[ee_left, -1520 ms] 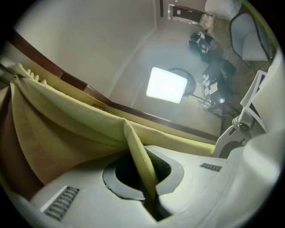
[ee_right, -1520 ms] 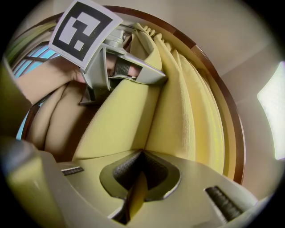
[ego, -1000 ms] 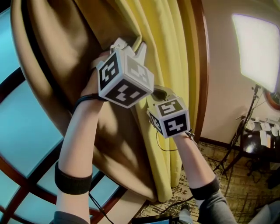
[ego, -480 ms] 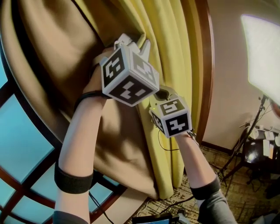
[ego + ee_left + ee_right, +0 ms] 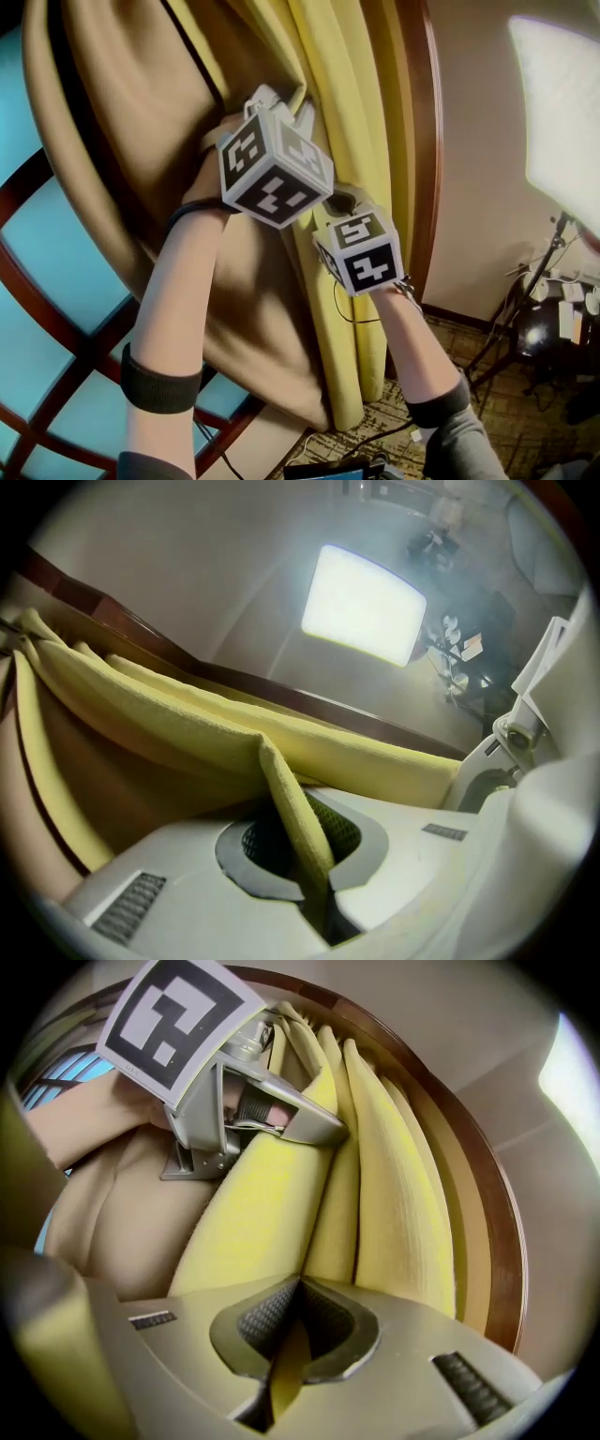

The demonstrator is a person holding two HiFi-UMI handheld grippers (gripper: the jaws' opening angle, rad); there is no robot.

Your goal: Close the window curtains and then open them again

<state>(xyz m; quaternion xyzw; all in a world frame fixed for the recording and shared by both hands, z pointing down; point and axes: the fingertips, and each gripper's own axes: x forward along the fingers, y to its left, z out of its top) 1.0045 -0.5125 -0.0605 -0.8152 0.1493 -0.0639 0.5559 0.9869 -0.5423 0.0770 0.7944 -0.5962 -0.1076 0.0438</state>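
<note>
My count
Two grippers, my left gripper [image 5: 298, 101] and right gripper [image 5: 340, 200]; one yellow curtain [image 5: 339, 103] at twelve o'clock, one tan curtain [image 5: 122, 122] at ten; one lamp [image 5: 562, 112] at two.

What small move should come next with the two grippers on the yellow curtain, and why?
Probably pull both toward the wooden frame, then release. The left gripper and right gripper are each shut on a fold of the yellow curtain, which is bunched beside the frame, and the window glass at left is bare.
</note>
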